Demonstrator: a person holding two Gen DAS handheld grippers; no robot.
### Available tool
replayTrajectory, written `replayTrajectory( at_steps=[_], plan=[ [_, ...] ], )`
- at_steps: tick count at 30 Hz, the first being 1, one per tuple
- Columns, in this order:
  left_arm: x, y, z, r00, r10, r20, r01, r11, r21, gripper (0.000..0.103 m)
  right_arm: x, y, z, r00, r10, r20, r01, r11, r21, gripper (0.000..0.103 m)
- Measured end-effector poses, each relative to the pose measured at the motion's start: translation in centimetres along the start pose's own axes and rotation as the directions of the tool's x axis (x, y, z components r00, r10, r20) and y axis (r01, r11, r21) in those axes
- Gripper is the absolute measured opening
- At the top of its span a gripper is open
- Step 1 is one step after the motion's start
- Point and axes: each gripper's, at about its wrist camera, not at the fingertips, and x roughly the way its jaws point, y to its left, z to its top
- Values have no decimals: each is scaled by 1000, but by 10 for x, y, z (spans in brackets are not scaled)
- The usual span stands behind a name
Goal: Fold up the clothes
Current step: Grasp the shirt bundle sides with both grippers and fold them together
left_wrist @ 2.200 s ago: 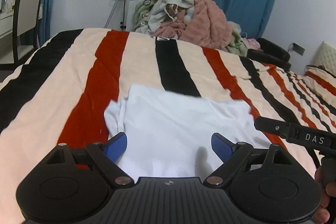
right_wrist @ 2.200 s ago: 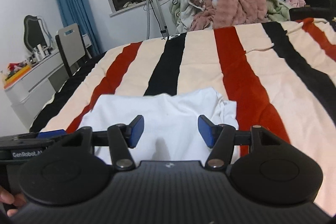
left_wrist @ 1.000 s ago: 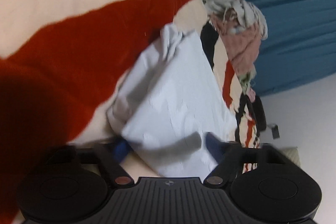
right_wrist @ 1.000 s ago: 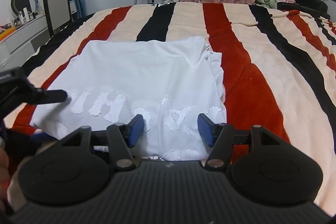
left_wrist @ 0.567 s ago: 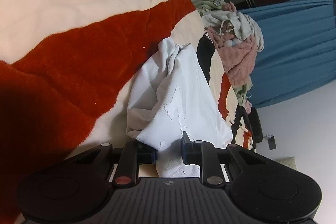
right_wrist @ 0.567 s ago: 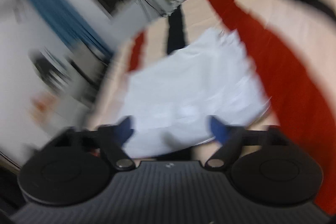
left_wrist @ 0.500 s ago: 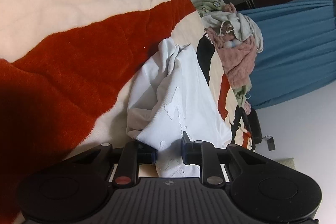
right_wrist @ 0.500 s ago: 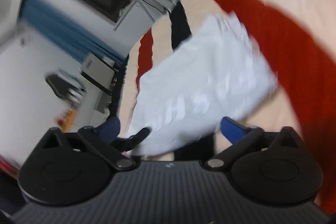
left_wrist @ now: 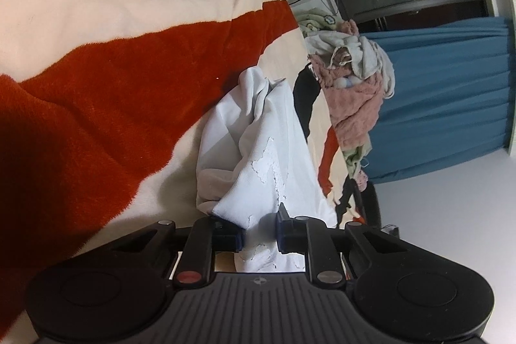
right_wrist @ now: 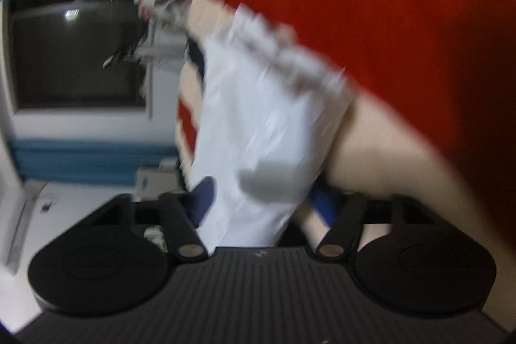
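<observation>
The main risk is an uneven hold on the shirt (left_wrist: 277,150): the left gripper (left_wrist: 259,229) pinches only a small bunch of the near hem, so a sharp pull could slide the thin cloth out from the pads, and the layers already bunched on the shirt's left side could drag into a crooked fold. The right gripper (right_wrist: 261,199) adds a second risk. Its jaws have just been closing, with the shirt's near right corner between them, but the view is smeared by motion and I cannot tell whether the pads press the cloth yet; lifting before they bite would raise one corner only and twist the garment. The left jaws have also just been closing and now stand close together, clamped on the hem. Both grippers are rolled hard onto their sides and point a little downward, low at the near edge of the striped blanket (left_wrist: 129,79). The shirt lies flat on that blanket, printed side up, reaching toward the clothes pile (left_wrist: 351,79) at the far end.
</observation>
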Motion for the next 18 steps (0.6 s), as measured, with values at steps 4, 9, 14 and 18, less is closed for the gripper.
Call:
replayTrajectory(
  at_steps=[4, 9, 14, 18],
  plan=[
    [-1, -1, 1, 1000, -8, 1, 8, 1000, 5, 18, -1, 0, 3, 999, -15, 50, 16, 1000, -17, 48],
    [-6, -6, -2, 1000, 2, -2, -2, 999, 37, 18, -8, 0, 1, 998, -28, 56, 32, 997, -76, 24],
    [-20, -11, -3, 1000, -20, -2, 20, 998, 56, 18, -29, 4, -3, 997, 6, 72, 2, 993, -114, 18],
    [-32, -18, -5, 999, -37, -27, 39, 997, 72, 18, -49, 20, -9, 994, 10, 110, 10, 983, -186, 18]
  ],
)
